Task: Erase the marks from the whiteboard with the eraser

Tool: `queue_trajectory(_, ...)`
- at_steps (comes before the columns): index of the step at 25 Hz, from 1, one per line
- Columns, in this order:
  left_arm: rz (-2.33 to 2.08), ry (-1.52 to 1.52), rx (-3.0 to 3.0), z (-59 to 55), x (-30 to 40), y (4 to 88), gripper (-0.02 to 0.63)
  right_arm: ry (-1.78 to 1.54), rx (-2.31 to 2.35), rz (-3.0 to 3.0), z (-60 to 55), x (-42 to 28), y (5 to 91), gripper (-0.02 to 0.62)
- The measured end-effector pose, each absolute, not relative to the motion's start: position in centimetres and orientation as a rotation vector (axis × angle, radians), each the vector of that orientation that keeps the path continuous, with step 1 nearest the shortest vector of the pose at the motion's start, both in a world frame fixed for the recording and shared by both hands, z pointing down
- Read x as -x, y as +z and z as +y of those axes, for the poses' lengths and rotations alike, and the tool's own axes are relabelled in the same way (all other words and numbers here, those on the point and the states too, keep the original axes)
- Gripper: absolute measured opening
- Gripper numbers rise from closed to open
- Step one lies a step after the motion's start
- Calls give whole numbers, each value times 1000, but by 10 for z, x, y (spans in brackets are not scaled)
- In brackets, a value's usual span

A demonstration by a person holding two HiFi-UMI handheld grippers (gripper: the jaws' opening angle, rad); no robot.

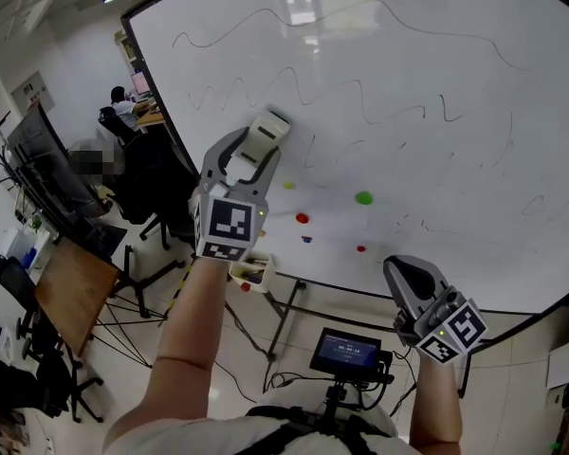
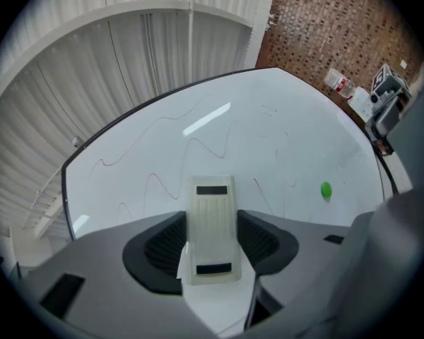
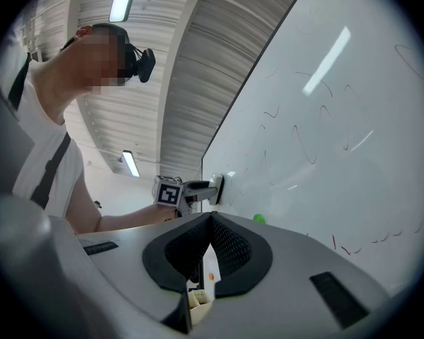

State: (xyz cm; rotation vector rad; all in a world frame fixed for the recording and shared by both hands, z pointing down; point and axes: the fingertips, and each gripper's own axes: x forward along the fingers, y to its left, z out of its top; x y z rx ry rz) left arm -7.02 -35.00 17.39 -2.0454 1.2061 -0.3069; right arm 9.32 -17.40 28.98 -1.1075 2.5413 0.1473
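Note:
The whiteboard (image 1: 455, 140) fills the head view, with thin wavy marks (image 1: 294, 88) across its upper half. My left gripper (image 1: 254, 154) is raised to the board and shut on a white eraser (image 1: 268, 127), whose far end is at the board just below the wavy line. In the left gripper view the eraser (image 2: 212, 224) lies lengthwise between the jaws, with the marks (image 2: 159, 182) beyond it. My right gripper (image 1: 399, 271) hangs low by the board's bottom edge, shut and empty. From the right gripper view (image 3: 210, 219) the eraser (image 3: 218, 188) looks flat against the board.
Magnets dot the board: green (image 1: 363, 197), red (image 1: 302, 218), yellow (image 1: 288, 185). A small tray (image 1: 251, 271) hangs at the board's lower edge. A small screen (image 1: 345, 351) sits below me. Office chairs (image 1: 142, 192) and a wooden desk (image 1: 71, 292) stand left; a person (image 1: 123, 102) sits far back.

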Motion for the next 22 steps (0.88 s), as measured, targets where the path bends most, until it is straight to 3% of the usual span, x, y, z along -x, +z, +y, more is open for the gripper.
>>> queue_trajectory(6, 1405, -242, 1947, -348, 72, 177, 247, 128, 1147, 2522, -163, -119, 296, 2)
queue_trajectory(13, 1315, -236, 2028, -332, 30, 222, 247, 118, 1158, 2511, -150, -149, 301, 2)
queue_trajectory(19, 1574, -67, 2011, -351, 80, 203, 247, 122, 1178, 2497, -135, -180, 304, 2)
queue_trajectory(22, 1578, -83, 2047, -346, 61, 217, 247, 110, 1189, 2481, -130, -194, 309, 2)
